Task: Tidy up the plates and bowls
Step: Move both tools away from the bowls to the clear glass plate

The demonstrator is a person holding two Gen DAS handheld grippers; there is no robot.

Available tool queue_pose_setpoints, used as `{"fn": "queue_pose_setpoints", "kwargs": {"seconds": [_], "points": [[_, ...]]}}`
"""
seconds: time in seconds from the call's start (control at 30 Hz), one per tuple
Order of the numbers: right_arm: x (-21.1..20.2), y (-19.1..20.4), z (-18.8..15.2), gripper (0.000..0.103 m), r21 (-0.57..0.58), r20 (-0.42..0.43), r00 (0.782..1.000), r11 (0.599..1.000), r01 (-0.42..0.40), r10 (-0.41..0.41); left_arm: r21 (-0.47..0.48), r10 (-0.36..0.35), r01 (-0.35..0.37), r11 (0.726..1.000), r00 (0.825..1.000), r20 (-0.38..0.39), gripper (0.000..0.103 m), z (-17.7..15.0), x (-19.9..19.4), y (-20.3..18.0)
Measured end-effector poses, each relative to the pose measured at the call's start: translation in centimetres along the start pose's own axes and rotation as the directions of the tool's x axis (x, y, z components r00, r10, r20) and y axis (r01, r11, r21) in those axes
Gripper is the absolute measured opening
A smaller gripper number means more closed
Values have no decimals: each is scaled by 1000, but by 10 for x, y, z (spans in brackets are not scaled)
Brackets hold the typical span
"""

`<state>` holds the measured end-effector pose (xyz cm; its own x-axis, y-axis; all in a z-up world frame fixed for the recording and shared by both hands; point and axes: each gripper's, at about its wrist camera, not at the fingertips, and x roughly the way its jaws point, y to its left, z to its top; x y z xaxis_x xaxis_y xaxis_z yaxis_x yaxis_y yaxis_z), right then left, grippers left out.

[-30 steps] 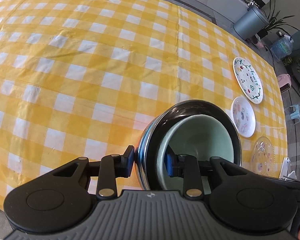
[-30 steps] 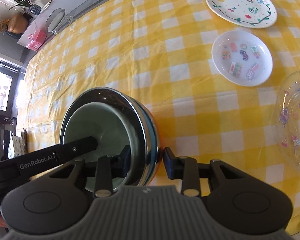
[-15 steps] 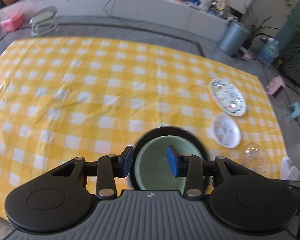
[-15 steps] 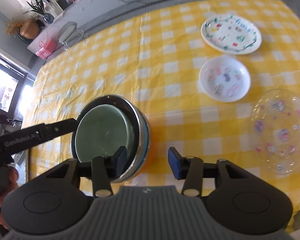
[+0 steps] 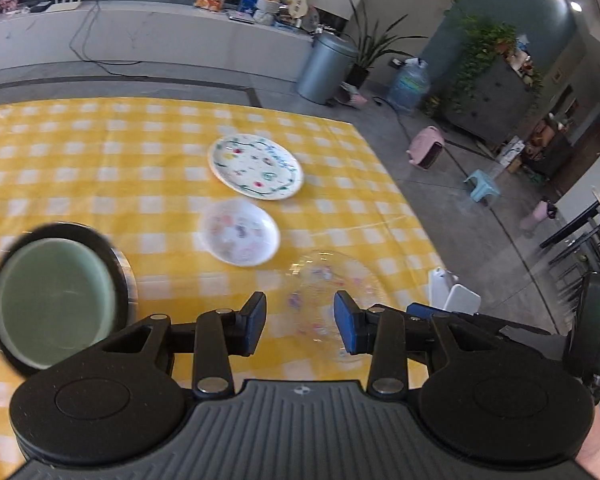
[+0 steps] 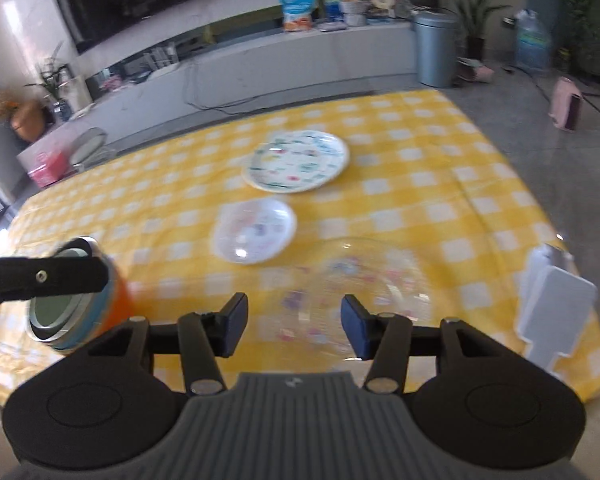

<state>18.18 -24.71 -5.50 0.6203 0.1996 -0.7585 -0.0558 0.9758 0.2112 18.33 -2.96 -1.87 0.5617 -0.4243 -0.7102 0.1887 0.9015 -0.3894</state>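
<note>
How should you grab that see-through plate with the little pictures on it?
Pinch the clear plate by its thin near rim, coming in low from the table's front edge. It lies flat on the tablecloth, so only the raised edge likely fits between the fingers. The right hand-held gripper, jaws opening and empty, already faces it.

Daylight fills the room, evenly bright. In both views the yellow checked cloth is smeared by motion blur. On the cloth, the painted plate, small dish and glass plate have soft, streaked edges, and the nested bowls at the cloth's left edge are smeared too. The black gripper bodies stay sharp. Past the cloth's far edge, fisheye distortion bends the counter. Frame corners are vignetted dark. A small glint sits on the small dish in the right view.
</note>
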Motion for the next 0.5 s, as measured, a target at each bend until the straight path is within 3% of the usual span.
{"fn": "queue_pose_setpoints", "kwargs": {"seconds": [0.2,0.33,0.4,0.5], "points": [[14,-66,1,52,143,-16,997,987,77,-75,-101,-50,48,994,999,-15,45,-17,55,-5],[28,-113,2,50,342,-43,999,939,36,-22,-190,-40,34,981,999,-32,45,-28,82,6],[36,-124,2,49,373,-37,999,927,35,-23,-223,-41,29,974,998,-49,45,-32,94,12],[53,-133,1,38,401,-43,998,915,48,-34,-243,-25,10,970,998,-58,45,-34,109,17]]}}
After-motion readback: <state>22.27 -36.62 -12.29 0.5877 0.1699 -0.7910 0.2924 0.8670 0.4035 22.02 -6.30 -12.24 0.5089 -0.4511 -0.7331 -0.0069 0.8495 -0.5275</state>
